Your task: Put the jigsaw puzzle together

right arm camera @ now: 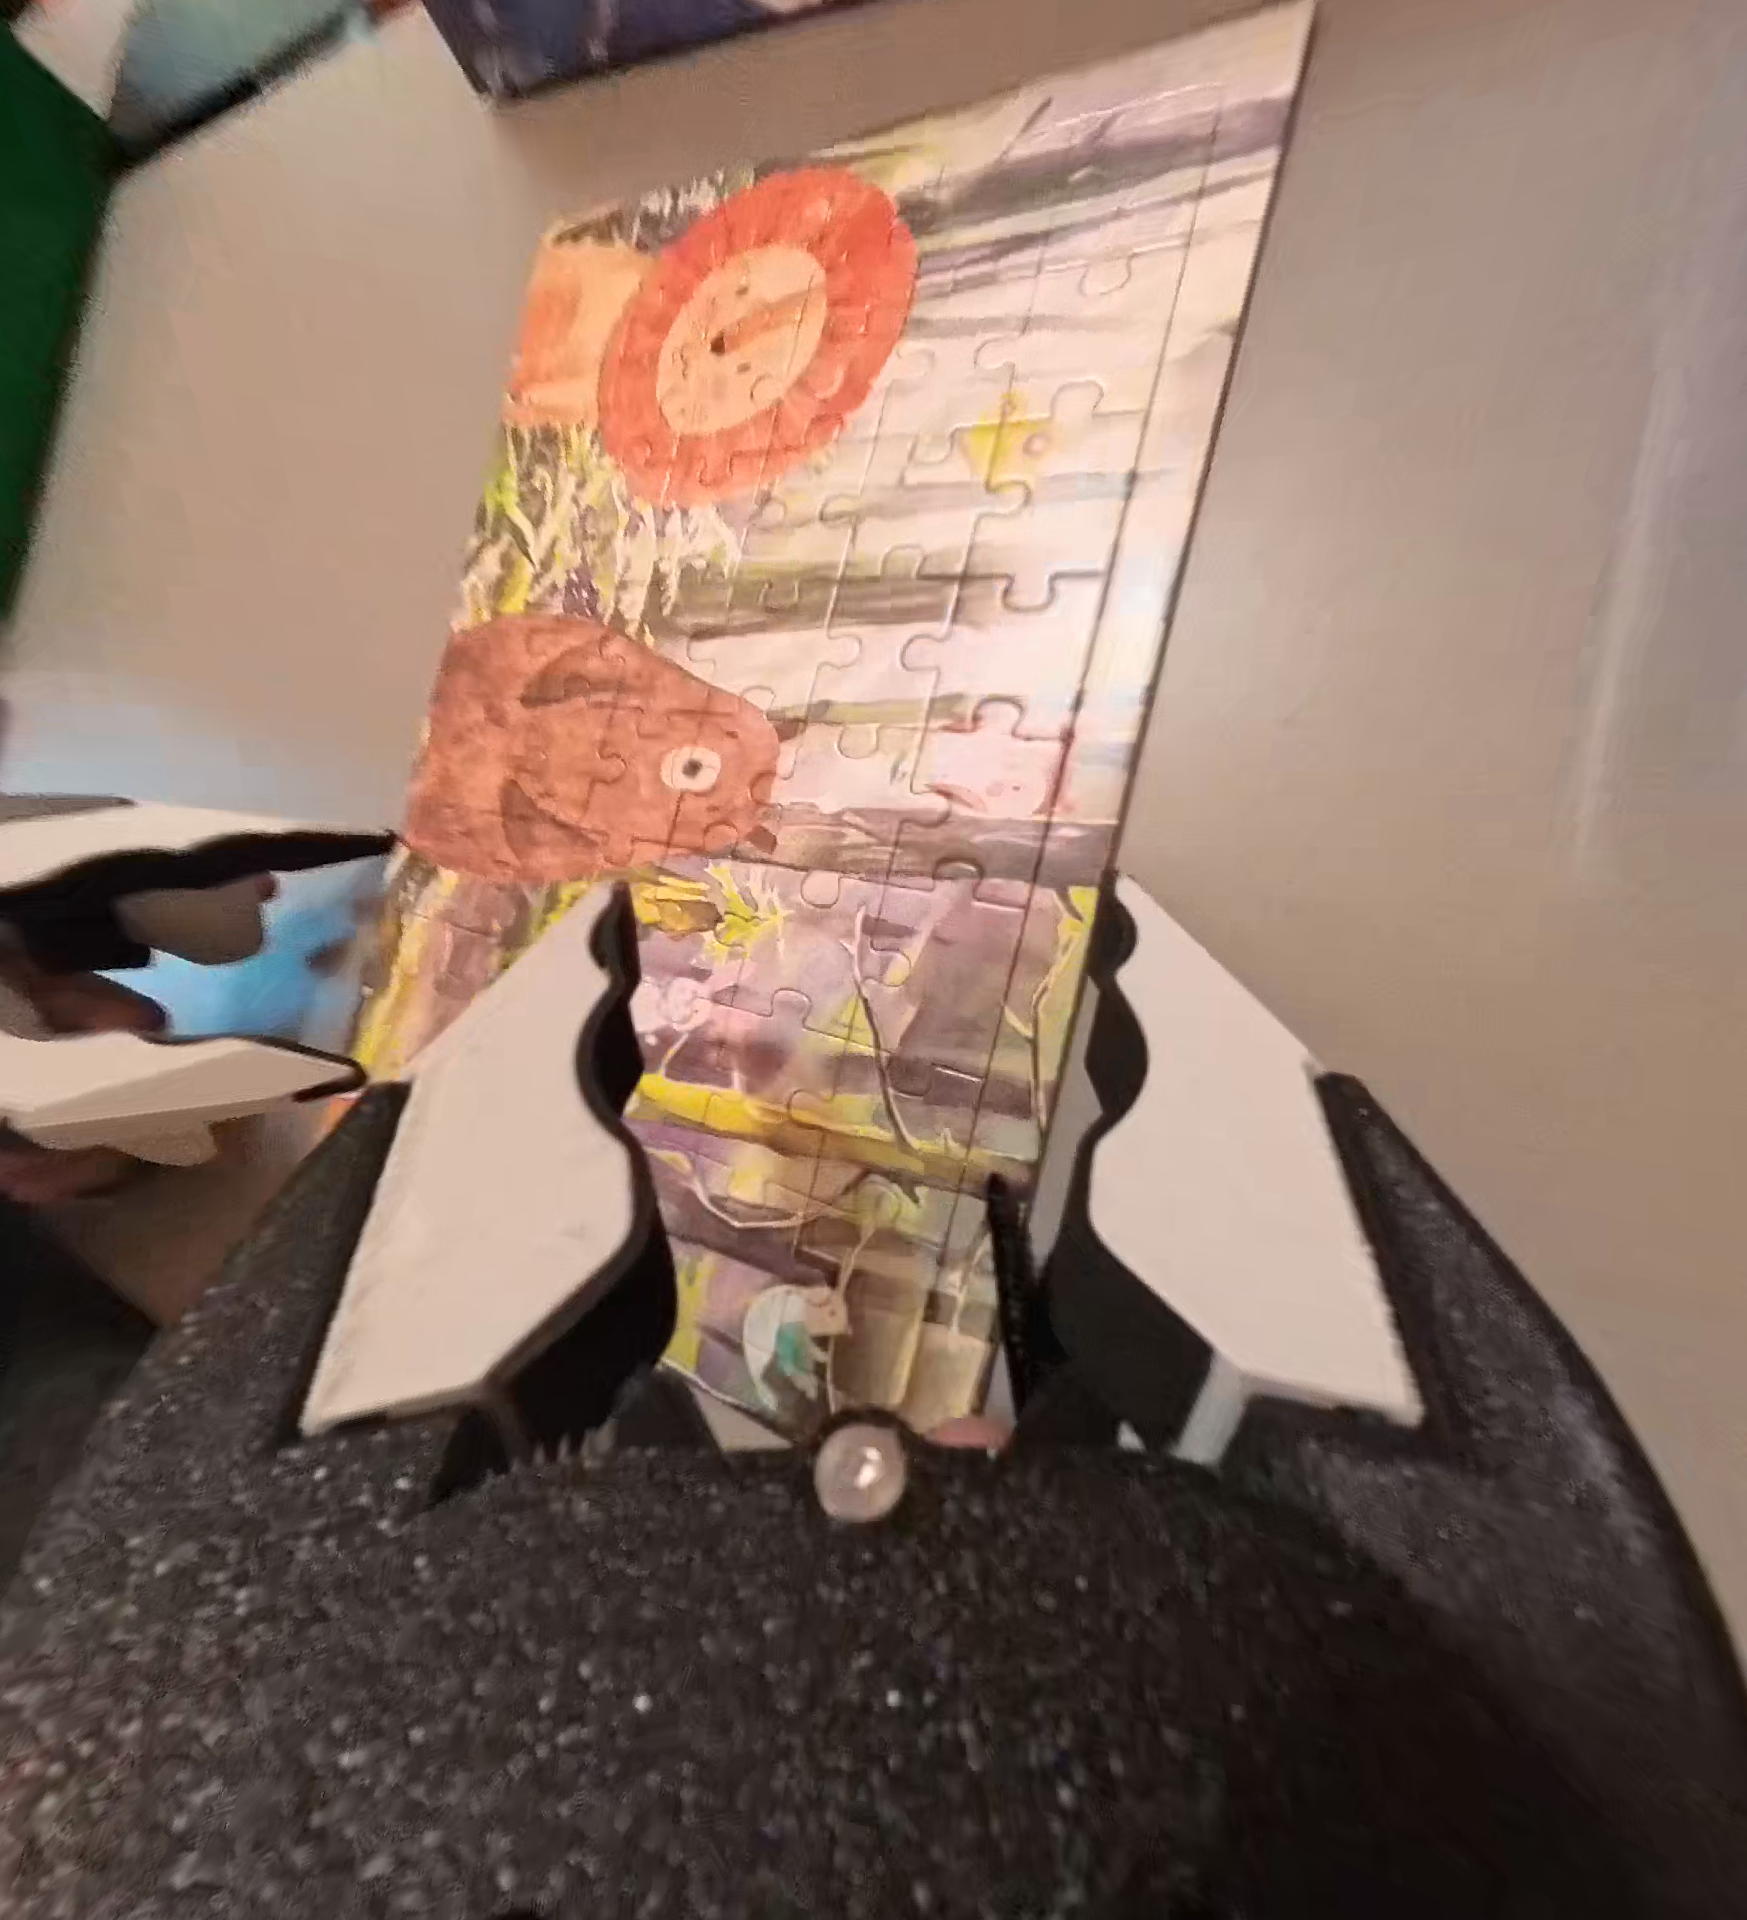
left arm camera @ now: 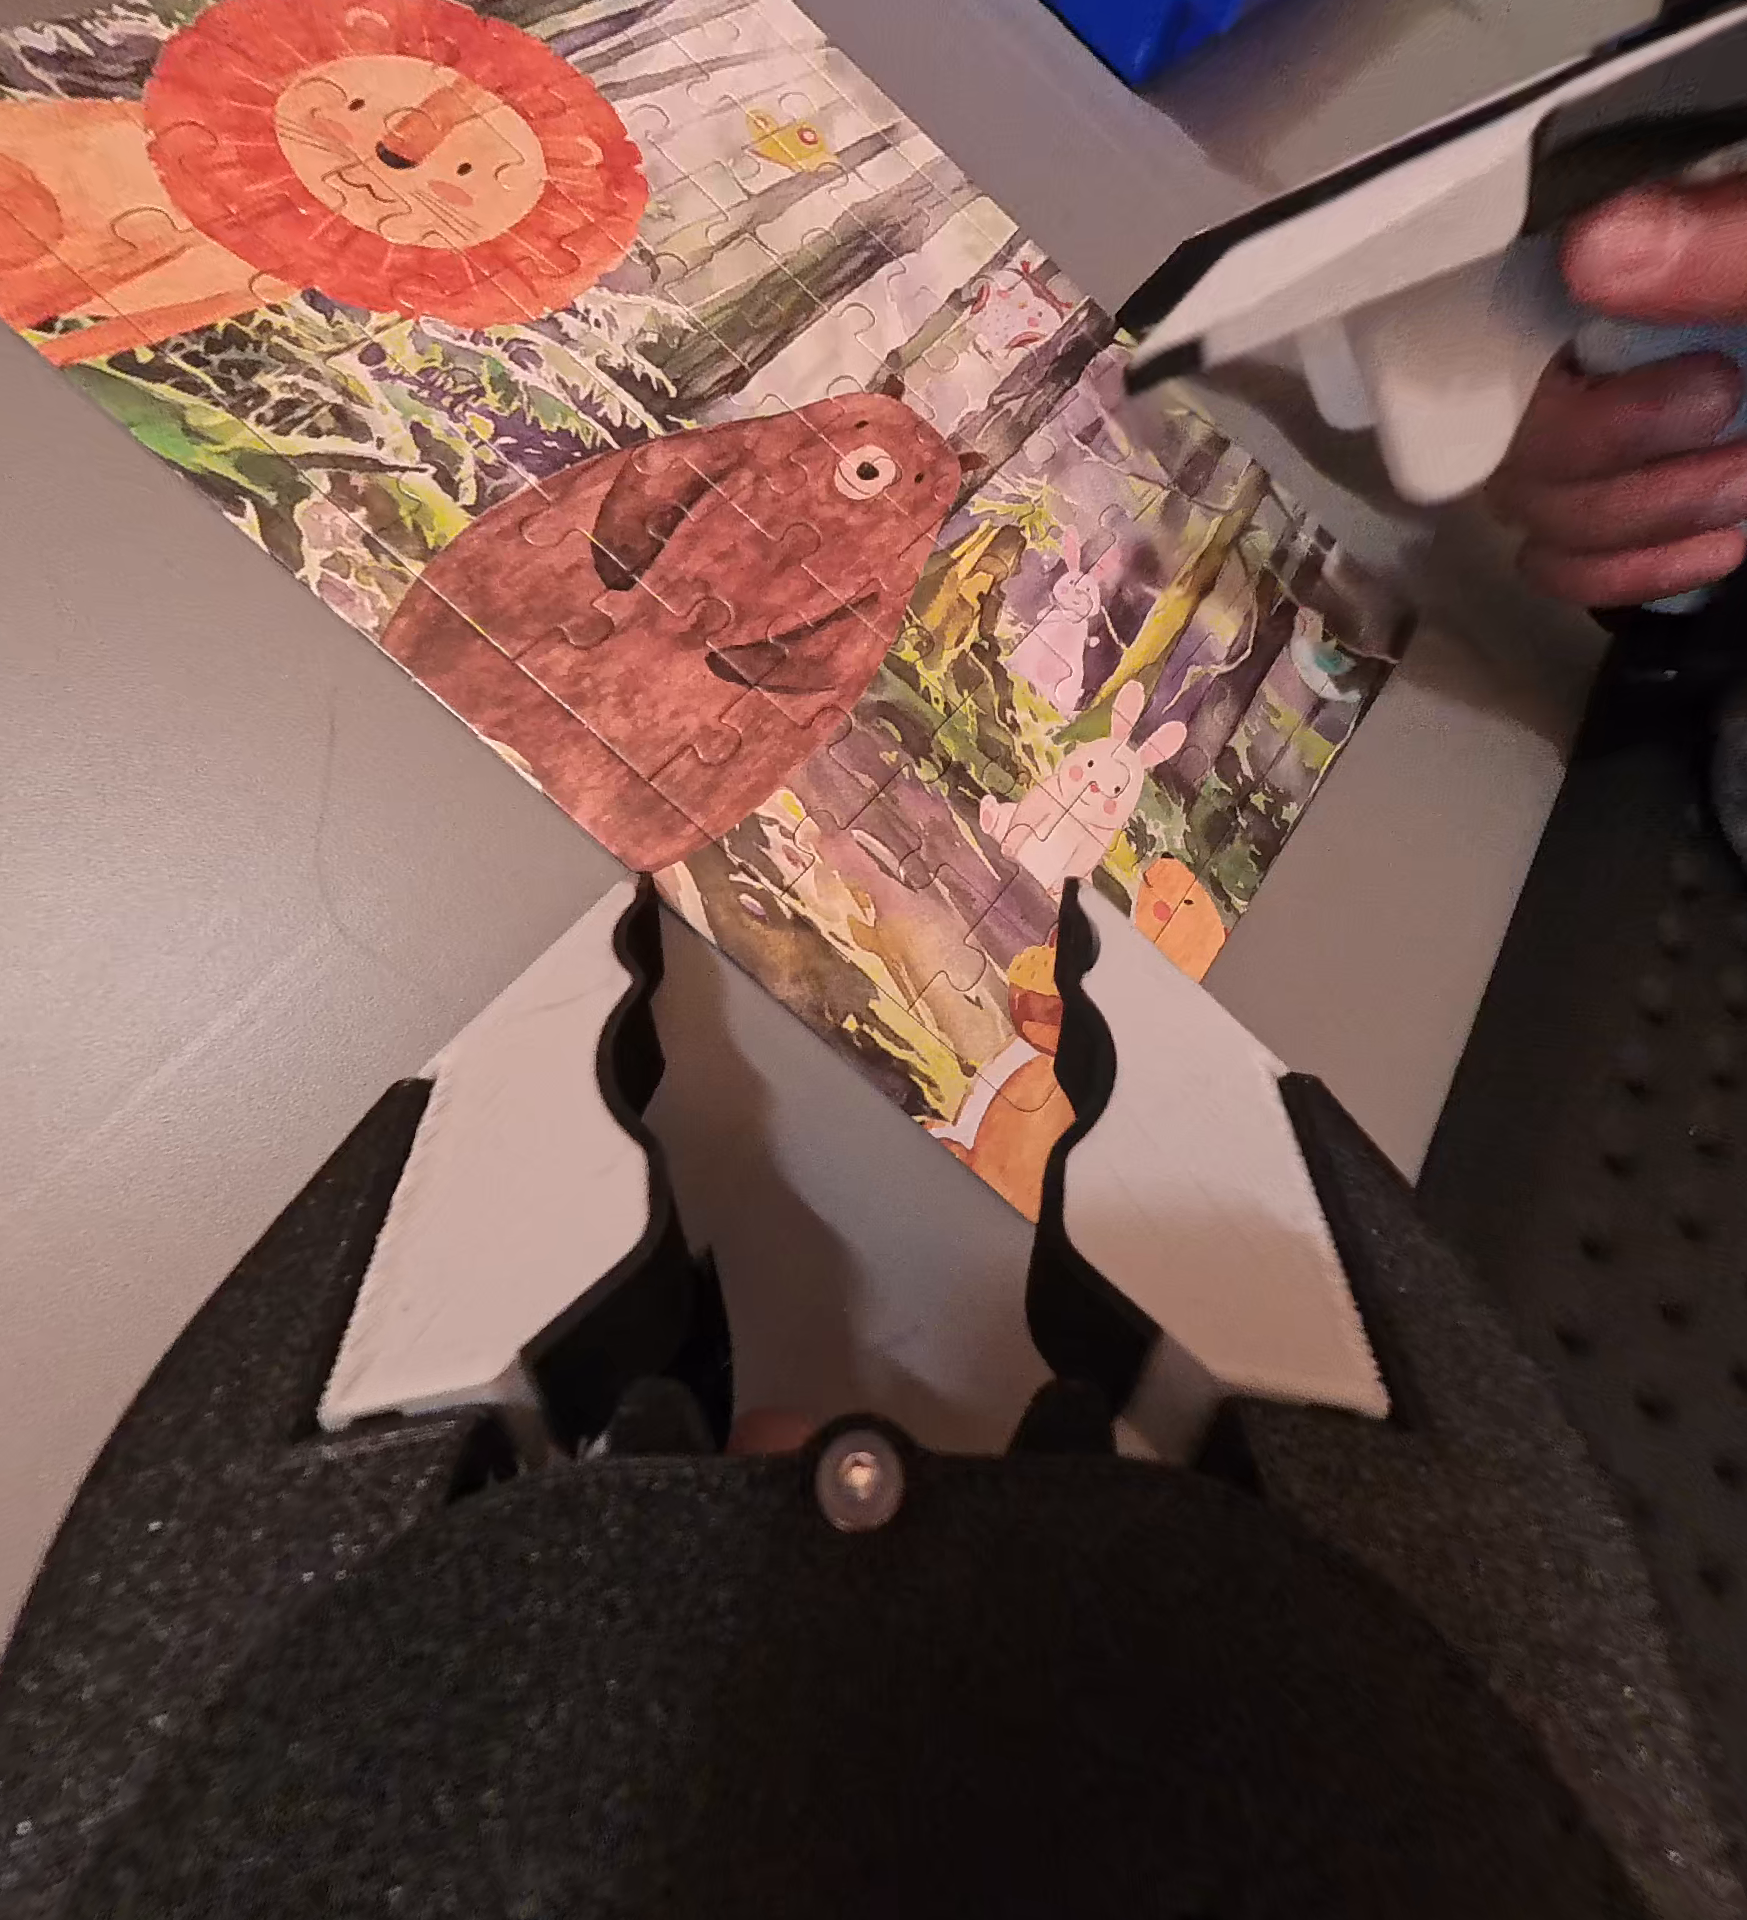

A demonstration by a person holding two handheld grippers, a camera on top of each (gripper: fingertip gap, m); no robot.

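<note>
Puzzle (left arm camera: 703,582) flat on grey table (left arm camera: 173,727), looks fully joined, long axis running away from right gripper (right arm camera: 858,925). Left gripper (left arm camera: 858,894) over its near edge. Both spread wide, holding nothing.

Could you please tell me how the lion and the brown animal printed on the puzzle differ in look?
The lion is orange with a round red mane, facing the viewer; the brown animal is plain dark brown, in profile, showing one white eye. Both lie on the assembled puzzle, cut by piece seams.
</note>
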